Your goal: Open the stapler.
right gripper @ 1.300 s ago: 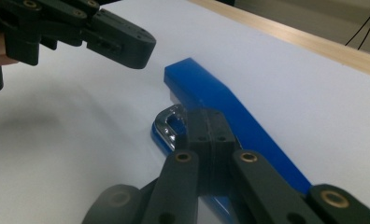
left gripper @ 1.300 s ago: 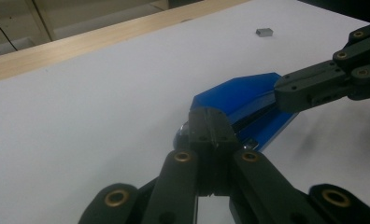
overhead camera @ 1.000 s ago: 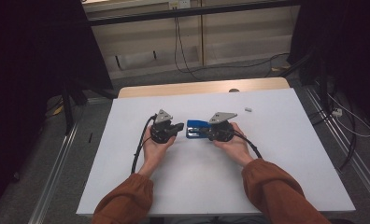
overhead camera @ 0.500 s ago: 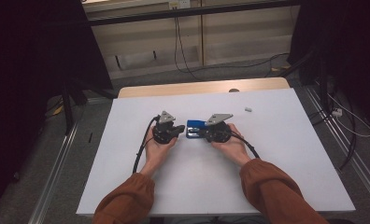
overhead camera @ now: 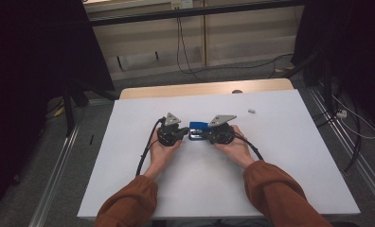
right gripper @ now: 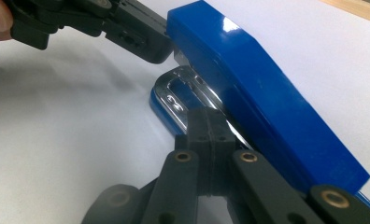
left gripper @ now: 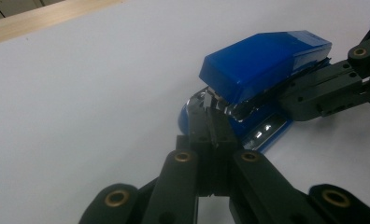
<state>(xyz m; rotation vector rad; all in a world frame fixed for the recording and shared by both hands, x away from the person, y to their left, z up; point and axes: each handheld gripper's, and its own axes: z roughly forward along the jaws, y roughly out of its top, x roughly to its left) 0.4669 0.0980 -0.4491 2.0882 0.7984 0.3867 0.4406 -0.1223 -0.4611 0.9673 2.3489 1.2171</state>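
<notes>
**Both grippers at the blue stapler, mid-tabletop**

I have the blue stapler lying on the white tabletop, roughly in the middle and a little toward the far edge, with a gripper at each end of it.

My left gripper comes in from the stapler's left. From its own camera I see its two jaws pressed flat together with no gap between them, the tips reaching into the mouth of the stapler at the shiny metal front, under the raised blue top. Nothing sits between the jaws; whether the tips actually touch the metal, I cannot tell.

My right gripper comes in from the other side. Its jaws are likewise closed against each other, tips lying alongside the chrome base plate, just beside the long blue cover. In that same view the left gripper's black jaws show at the upper left, ending right at the stapler's front.

From above, the left hand and the right hand each cup a gripper from behind, rust-coloured sleeves running in from the near edge. A black cable loops off the left gripper across the tabletop. A small pale object lies well apart, toward the far right.
</notes>
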